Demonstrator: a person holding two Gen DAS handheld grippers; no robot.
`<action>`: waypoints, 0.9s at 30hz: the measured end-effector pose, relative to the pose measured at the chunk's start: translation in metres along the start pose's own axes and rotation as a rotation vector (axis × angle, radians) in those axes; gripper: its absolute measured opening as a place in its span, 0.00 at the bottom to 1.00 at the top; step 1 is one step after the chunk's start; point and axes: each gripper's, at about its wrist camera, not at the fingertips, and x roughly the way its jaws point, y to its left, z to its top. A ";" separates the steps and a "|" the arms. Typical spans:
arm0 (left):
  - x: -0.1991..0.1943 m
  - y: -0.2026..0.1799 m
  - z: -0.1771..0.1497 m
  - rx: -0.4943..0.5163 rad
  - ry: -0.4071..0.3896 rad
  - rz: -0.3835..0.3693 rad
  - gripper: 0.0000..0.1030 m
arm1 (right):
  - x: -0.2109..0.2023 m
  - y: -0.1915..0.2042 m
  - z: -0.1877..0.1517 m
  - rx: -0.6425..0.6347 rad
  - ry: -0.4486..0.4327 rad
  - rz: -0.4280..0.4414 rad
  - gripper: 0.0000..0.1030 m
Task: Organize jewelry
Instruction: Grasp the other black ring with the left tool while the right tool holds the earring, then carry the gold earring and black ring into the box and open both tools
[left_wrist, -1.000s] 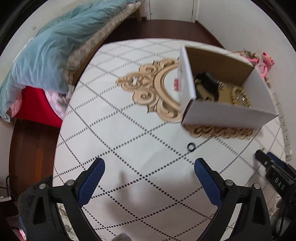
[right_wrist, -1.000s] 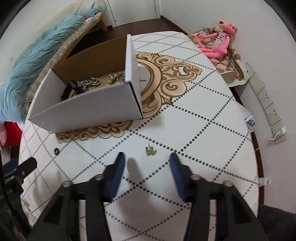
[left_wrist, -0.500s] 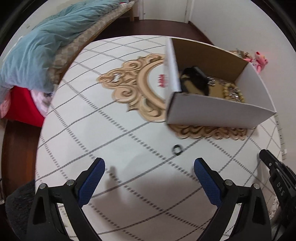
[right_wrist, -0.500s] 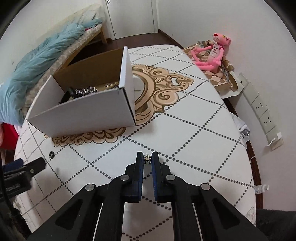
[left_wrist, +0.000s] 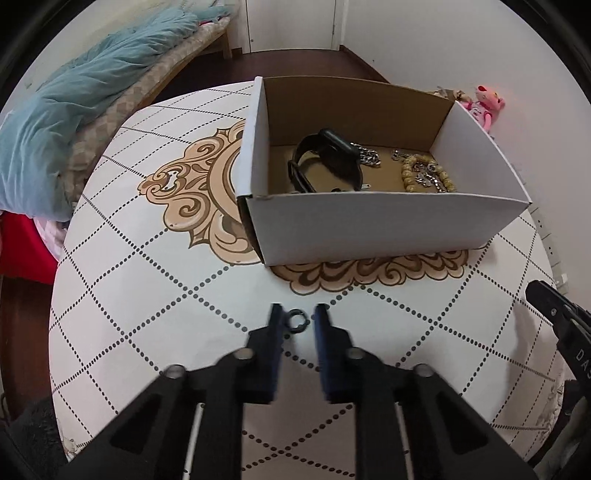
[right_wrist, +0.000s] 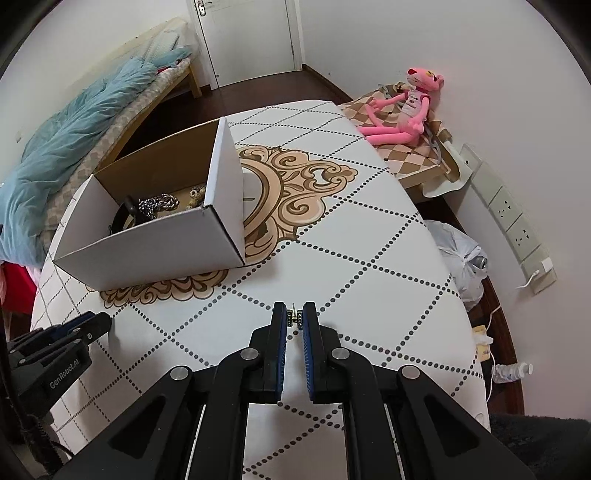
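Observation:
On the round patterned table (left_wrist: 147, 295) a small black ring (left_wrist: 296, 320) lies between the blue pads of my left gripper (left_wrist: 298, 314). The jaws are closing around it, with a thin gap still showing on the ring's right side. My right gripper (right_wrist: 294, 314) is shut on a tiny gold earring (right_wrist: 294, 316) pinched at its tips, just above the tabletop. Behind both stands an open white cardboard box (left_wrist: 369, 229) holding a black band (left_wrist: 325, 155), a silver chain (left_wrist: 367, 158) and a beaded bracelet (left_wrist: 424, 173).
The table's curved edge drops off close on the right. Beyond it are a white plastic bag (right_wrist: 461, 254), wall sockets (right_wrist: 513, 221) and a pink plush toy (right_wrist: 402, 107). A bed with a blue quilt (right_wrist: 74, 140) lies at the far left.
My left gripper has come up to the black ring and drawn its wide jaws in around it. My right gripper has closed on the gold earring, which lay loose on the table a second ago.

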 end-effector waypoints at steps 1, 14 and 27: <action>-0.001 0.000 -0.001 -0.003 -0.002 -0.011 0.10 | -0.001 0.001 0.001 -0.002 -0.003 0.001 0.09; -0.041 0.008 -0.004 -0.028 -0.062 -0.083 0.09 | -0.031 0.010 0.012 -0.012 -0.051 0.065 0.09; -0.062 0.009 0.098 -0.022 -0.053 -0.189 0.10 | -0.023 0.053 0.117 -0.060 0.066 0.277 0.09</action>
